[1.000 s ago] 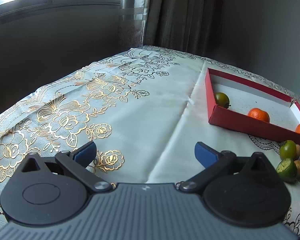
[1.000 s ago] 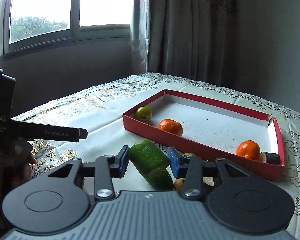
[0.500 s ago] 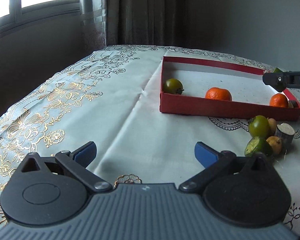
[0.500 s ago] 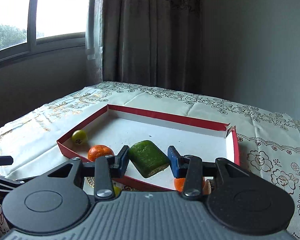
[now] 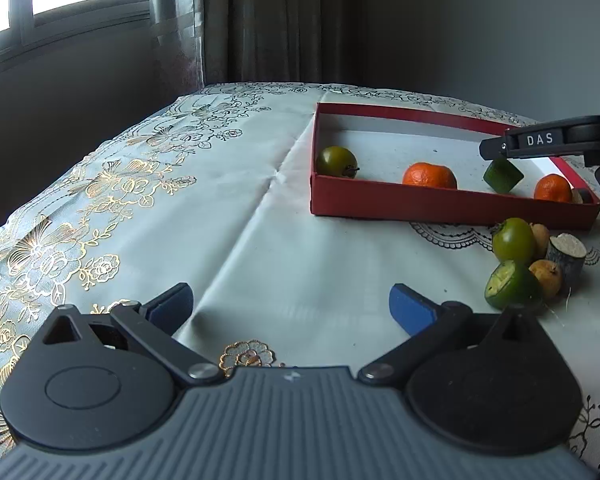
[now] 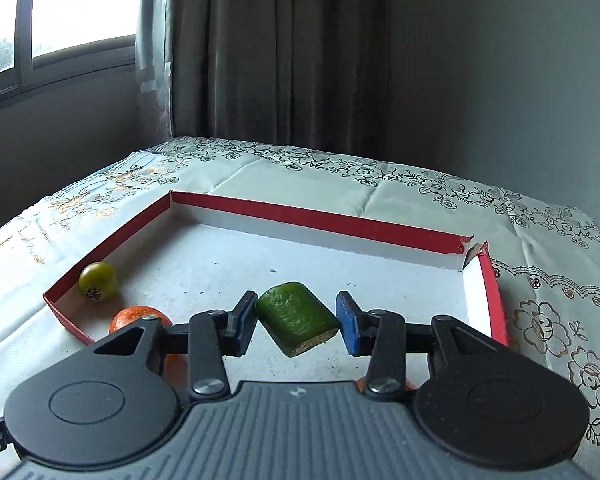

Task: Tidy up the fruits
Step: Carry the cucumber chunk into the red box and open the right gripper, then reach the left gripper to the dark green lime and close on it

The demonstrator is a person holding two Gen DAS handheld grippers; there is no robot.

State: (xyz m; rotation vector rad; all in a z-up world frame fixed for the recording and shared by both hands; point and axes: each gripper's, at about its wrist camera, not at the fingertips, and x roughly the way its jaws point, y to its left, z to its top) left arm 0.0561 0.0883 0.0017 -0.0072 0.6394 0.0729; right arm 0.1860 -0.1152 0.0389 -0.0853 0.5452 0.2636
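Right gripper (image 6: 296, 322) jaws newly parted, green chunk (image 6: 296, 318) loose over red tray (image 6: 320, 218) (left gripper (image 5: 290, 306) wide, empty)

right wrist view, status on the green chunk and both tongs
Right tongs just opening, green chunk dropping free over red tray. Left tongs open, empty. Nothing in the way.

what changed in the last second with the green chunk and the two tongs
The right tongs carried the green chunk from beside the red tray to over its floor, and the jaws have just been opening, the chunk still between them. The left tongs swung toward the tray, open and empty as before.
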